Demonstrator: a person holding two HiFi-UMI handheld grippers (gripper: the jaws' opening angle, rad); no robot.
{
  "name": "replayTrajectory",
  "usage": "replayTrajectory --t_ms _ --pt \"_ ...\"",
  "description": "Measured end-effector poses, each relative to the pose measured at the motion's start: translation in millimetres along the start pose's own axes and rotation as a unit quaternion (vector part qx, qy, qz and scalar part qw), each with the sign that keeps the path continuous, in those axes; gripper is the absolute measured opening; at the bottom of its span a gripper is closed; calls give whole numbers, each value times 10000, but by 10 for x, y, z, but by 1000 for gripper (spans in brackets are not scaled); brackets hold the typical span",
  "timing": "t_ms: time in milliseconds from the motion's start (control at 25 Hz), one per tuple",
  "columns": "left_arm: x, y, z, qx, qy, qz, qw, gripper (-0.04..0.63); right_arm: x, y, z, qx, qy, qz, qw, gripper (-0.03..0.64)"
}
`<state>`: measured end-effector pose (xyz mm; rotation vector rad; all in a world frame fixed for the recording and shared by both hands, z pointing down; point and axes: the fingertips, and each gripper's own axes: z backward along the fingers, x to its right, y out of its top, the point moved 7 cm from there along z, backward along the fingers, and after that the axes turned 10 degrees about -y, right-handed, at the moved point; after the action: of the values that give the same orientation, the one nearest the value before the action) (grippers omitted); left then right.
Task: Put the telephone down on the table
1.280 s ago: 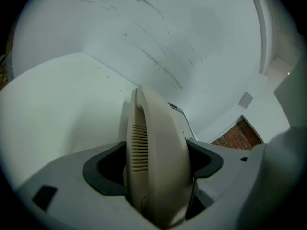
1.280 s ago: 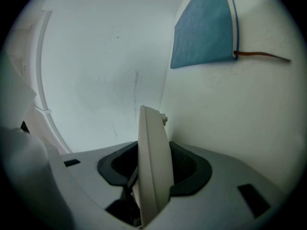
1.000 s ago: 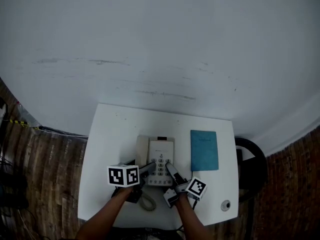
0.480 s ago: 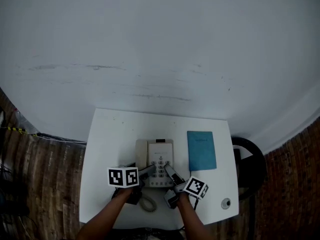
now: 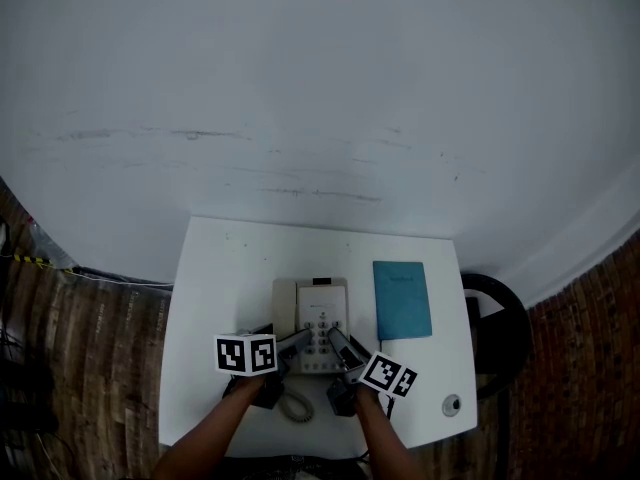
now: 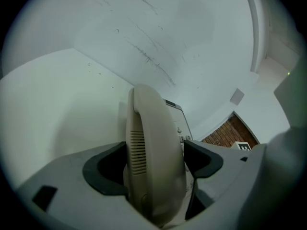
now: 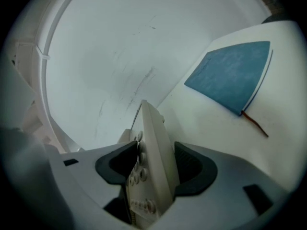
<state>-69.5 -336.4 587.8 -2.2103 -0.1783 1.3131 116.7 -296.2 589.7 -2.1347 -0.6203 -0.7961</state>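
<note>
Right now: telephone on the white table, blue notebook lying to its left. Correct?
Not quite. The blue notebook lies to the right of the telephone, not its left; the head view shows it. The telephone is on the white table.

In the left gripper view the lower end of the handset sinks behind the body of the left hand-held gripper — unseen. In the head view the small round thing on the counter is too small to tell, and so are the key marks of the telephone.
</note>
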Motion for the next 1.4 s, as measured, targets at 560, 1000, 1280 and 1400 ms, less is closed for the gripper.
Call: replayTrajectory --t_ms 560,1000,1280,1400 --pt "37 7 37 23 -146 -93 9998 387 11 17 44 230 -1018 1420 9843 206" --pt "150 92 270 412 209 -480 9978 360 -162 160 218 302 -910 1936 9764 148" --pt "392 125 482 851 665 -861 9904 201 -401 289 442 519 -550 2507 9651 95" --pt "559 91 531 954 742 -1046 9871 166 -469 331 589 614 -430 2713 9596 80"
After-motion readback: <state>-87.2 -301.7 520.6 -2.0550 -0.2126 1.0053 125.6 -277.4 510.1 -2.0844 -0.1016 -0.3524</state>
